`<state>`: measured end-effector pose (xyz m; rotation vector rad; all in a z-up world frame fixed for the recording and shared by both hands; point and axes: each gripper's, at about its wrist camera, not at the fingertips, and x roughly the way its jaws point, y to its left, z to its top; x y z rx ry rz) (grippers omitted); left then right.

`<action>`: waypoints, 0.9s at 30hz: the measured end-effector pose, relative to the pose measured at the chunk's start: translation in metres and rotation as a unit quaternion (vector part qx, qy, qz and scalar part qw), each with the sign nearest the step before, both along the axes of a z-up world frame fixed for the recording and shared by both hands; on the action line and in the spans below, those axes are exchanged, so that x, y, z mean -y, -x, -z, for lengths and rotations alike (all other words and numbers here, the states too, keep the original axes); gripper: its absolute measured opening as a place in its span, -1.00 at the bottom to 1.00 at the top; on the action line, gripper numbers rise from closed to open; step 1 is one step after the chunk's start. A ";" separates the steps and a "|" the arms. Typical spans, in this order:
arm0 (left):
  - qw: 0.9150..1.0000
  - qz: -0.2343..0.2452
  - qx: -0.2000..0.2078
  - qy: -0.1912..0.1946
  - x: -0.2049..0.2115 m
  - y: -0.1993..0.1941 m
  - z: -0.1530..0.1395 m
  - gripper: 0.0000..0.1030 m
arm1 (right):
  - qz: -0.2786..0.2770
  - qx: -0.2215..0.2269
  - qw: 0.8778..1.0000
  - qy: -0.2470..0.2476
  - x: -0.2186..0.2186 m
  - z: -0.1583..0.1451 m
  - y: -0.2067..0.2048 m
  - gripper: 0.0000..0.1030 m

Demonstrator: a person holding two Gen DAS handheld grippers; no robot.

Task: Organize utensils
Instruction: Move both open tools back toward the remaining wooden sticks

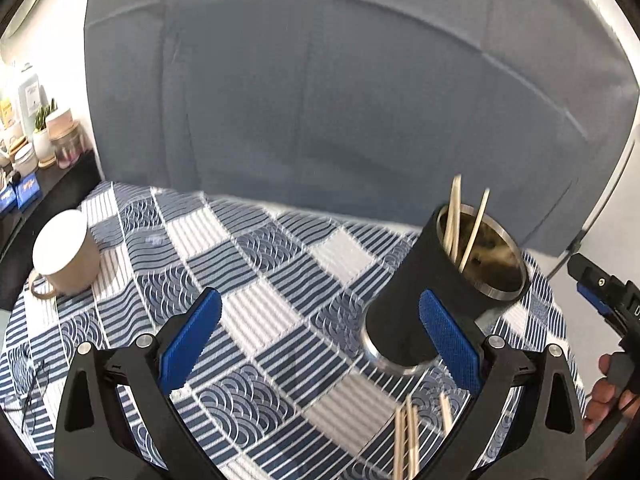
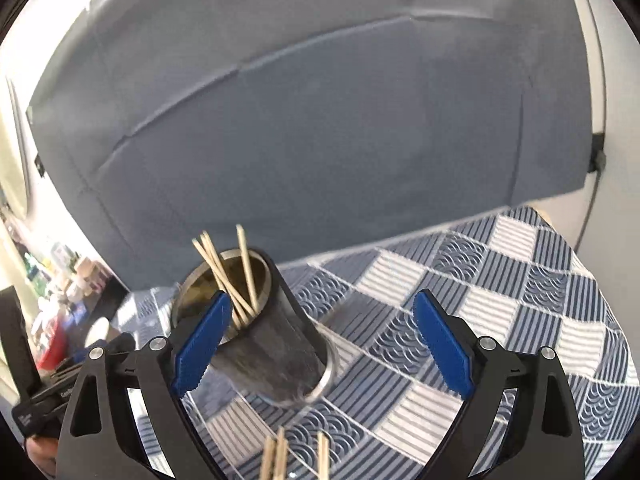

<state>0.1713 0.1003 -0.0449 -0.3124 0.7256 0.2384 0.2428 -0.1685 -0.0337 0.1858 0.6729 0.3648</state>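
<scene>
Left of the black steel-rimmed holder [image 1: 440,280] I see a beige mug [image 1: 66,254]; the holder stands on the checkered worktop [image 1: 256,312], chopsticks [image 1: 454,216] inside. More chopsticks [image 1: 408,436] lie just before it. My left hand-held gripper [image 1: 320,340] and right hand-held gripper [image 2: 322,340] both gape wide, empty.

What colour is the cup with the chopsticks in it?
Black, with shiny silver rims: the chopstick holder shows best in the left wrist view.

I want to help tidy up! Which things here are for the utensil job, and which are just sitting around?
For the job:
- black holder with chopsticks in it
- loose chopsticks on the cloth

Just sitting around:
- upside-down beige mug
- checked tablecloth
- jars and little plant on the side shelf
</scene>
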 end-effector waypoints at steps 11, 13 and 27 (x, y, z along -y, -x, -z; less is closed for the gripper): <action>0.997 -0.001 -0.073 0.012 0.003 0.021 0.058 0.88 | -0.011 -0.088 0.994 0.067 0.002 0.069 0.024 0.70; 0.996 -0.001 -0.084 0.013 0.002 0.025 0.067 0.88 | -0.022 -0.100 0.991 0.083 -0.002 0.079 0.029 0.70; 0.989 0.006 -0.143 0.023 0.008 0.046 0.107 0.88 | -0.064 -0.133 0.971 0.189 -0.016 0.130 0.054 0.70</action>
